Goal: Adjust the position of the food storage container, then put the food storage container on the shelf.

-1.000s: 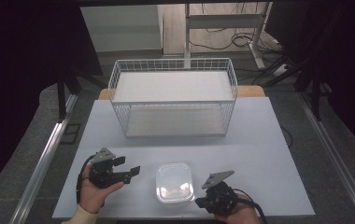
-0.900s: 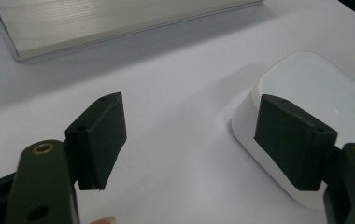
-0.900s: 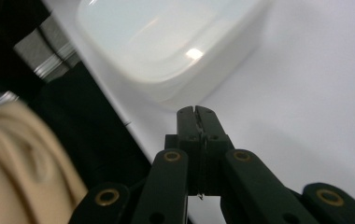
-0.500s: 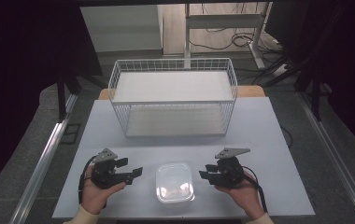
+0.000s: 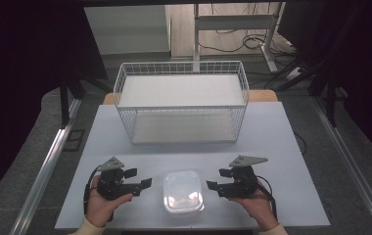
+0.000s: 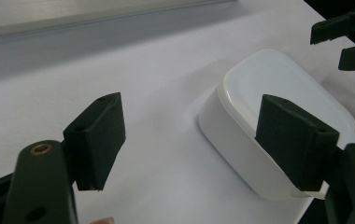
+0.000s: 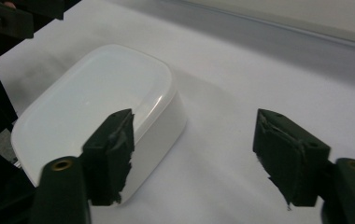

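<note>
A white lidded plastic container sits near the table's front edge, between my two grippers. My left gripper rests just to its left, open, with nothing between the pads. In the left gripper view the gripper spreads wide and the container lies behind the right-hand jaw, untouched. My right gripper stands just to the container's right; its jaws have just been opening and are open, with nothing between them. In the right gripper view the gripper frames bare table, with the container behind its left-hand jaw.
An empty white wire basket stands at the back middle of the white table. Metal rails run along both sides of the table. The other gripper shows at the top right and at the top left of the gripper views.
My right hand has moved from the front edge farther onto the table, beside the container, and its jaws have spread apart. The left hand and the container have not moved.
</note>
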Tool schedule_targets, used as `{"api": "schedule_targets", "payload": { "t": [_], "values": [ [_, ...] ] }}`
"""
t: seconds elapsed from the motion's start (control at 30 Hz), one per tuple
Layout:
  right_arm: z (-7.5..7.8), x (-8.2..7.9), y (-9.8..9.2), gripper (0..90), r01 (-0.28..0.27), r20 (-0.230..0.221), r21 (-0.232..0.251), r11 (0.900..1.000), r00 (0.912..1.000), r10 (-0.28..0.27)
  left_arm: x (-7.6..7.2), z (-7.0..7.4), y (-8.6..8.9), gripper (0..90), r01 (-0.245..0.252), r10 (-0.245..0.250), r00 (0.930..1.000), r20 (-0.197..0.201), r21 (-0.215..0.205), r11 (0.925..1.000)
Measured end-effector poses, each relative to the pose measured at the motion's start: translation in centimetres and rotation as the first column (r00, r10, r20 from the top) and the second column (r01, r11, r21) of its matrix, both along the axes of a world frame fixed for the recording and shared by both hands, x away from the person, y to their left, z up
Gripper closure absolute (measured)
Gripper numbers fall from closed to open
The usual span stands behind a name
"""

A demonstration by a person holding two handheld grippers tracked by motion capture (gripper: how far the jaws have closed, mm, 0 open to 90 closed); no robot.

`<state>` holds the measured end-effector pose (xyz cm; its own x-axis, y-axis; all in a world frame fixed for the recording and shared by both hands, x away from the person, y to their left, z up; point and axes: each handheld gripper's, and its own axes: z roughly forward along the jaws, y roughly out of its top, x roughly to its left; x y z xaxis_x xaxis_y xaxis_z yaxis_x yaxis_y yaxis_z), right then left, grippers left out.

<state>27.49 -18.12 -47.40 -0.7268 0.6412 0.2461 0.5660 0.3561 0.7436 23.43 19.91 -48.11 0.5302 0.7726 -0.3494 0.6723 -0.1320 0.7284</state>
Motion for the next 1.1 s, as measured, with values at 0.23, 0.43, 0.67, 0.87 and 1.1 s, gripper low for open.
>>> {"api": "schedule_targets", "payload": {
  "t": [0.23, 0.43, 0.67, 0.87, 1.1],
  "values": [
    [0.0, -0.5, 0.4, 24.1, 0.002, 0.015, 0.026, 1.0, 0.9999, -0.003, -0.4, 0.4, -0.2, 28.3, 0.013, -0.015, 0.9991, -0.04, -0.044, 0.999],
    [-0.1, -1.1, 1.2, 28.0, 0.022, -0.034, 0.06, 0.998, 0.9992, -0.02, -0.4, 0.2, -1.1, 27.5, 0.042, -0.056, 0.9912, -0.12, -0.117, 0.9923],
    [0.1, -1.4, 2.1, 33.2, 0.041, -0.099, 0.077, 0.996, 0.9945, -0.033, -0.5, 0.0, -1.6, 27.6, 0.046, -0.077, 0.9837, -0.162, -0.184, 0.9819],
    [-0.4, -1.4, 2.6, 34.5, 0.055, -0.162, 0.102, 0.993, 0.986, -0.038, -0.3, -0.8, -2.5, 28.3, 0.057, -0.109, 0.9707, -0.215, -0.234, 0.9706],
    [-1.2, -1.1, 2.8, 37.0, 0.065, -0.199, 0.108, 0.992, 0.979, -0.042, 0.1, -2.0, -2.9, 29.4, 0.034, -0.111, 0.9563, -0.27, -0.277, 0.9602]
  ]
}}
